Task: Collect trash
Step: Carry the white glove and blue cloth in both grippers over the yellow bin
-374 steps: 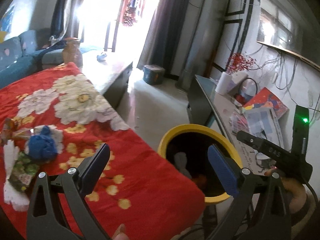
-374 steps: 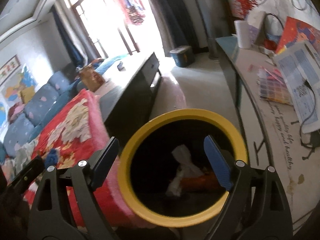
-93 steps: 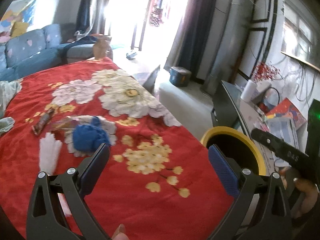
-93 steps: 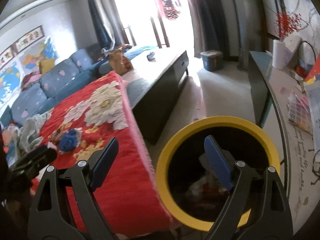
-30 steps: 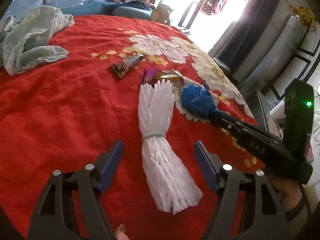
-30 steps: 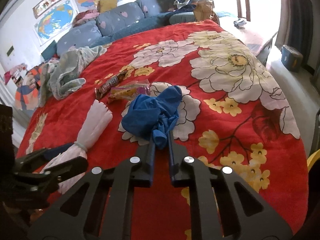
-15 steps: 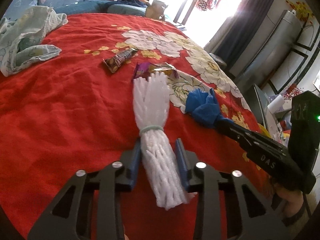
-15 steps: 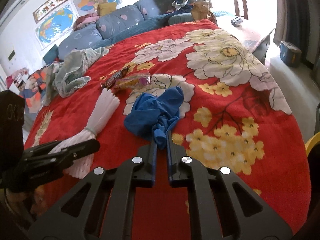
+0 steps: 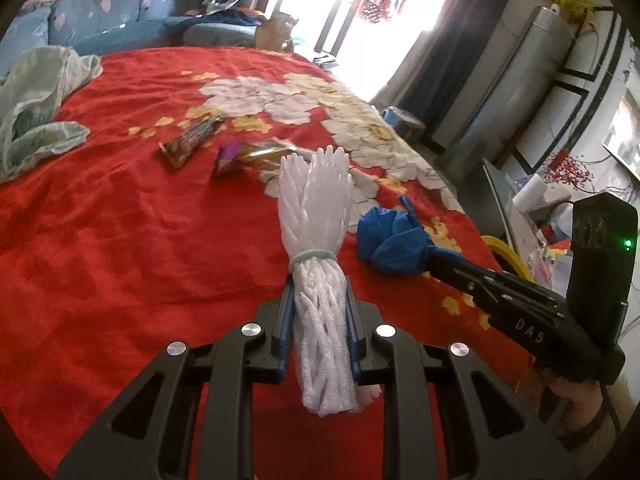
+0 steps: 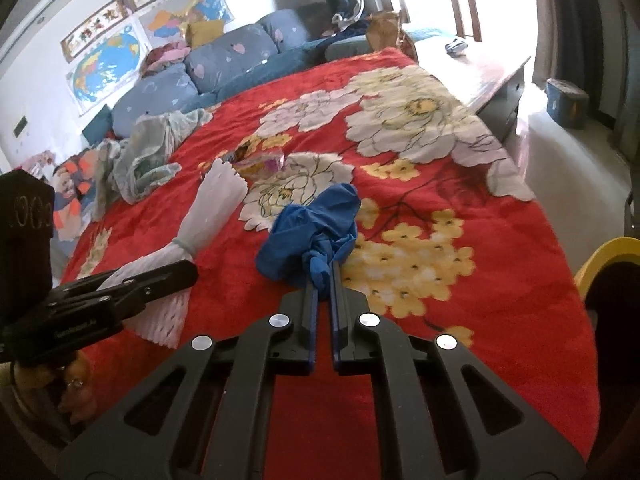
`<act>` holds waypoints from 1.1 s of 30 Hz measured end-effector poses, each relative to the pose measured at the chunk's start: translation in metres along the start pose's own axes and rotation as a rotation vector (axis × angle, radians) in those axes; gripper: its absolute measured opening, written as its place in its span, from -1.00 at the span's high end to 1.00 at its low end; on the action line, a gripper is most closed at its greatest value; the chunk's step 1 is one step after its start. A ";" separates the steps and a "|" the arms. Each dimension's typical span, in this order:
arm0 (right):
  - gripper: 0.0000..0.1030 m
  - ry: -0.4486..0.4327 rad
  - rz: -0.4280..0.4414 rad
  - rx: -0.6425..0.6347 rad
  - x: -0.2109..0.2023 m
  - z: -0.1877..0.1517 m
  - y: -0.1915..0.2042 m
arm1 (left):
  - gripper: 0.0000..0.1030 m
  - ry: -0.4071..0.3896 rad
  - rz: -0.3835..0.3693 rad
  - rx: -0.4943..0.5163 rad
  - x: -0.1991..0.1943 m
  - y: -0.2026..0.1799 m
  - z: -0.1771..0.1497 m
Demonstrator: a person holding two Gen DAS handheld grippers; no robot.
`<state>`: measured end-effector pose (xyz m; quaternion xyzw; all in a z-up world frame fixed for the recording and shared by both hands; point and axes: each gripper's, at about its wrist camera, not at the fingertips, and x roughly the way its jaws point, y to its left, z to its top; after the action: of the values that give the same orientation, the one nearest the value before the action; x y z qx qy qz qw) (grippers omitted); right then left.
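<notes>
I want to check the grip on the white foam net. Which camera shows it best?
The left wrist view: the foam net runs up the middle, the left gripper closing on it below its band. The right wrist view shows the net only sidelong at the left, its lower half partly hidden by that gripper.

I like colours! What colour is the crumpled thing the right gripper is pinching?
Bright blue. The crumpled glove shows best in the right wrist view, pinched in the right gripper.

You are in a home's living room: a blue sofa (image 10: 224,68) with cushions, a world map (image 10: 106,66) on the wall, dark curtains (image 9: 432,48) by a bright doorway, and a red floral blanket (image 10: 440,200).
</notes>
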<state>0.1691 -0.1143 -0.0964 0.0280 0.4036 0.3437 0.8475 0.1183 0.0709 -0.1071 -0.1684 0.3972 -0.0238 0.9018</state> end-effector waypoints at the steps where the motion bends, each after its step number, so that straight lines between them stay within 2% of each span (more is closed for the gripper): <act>1: 0.96 -0.008 0.002 0.009 -0.004 0.001 -0.002 | 0.61 -0.002 -0.003 0.004 -0.001 -0.001 0.000; 13: 0.97 -0.107 -0.044 0.056 -0.051 0.009 -0.030 | 0.61 -0.022 -0.050 0.080 -0.008 -0.035 0.000; 33: 0.97 -0.194 -0.154 0.197 -0.107 -0.004 -0.099 | 0.61 -0.021 -0.121 0.216 -0.006 -0.099 -0.005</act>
<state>0.1749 -0.2555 -0.0597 0.1133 0.3524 0.2321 0.8995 0.1190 -0.0226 -0.0740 -0.0943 0.3721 -0.1190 0.9157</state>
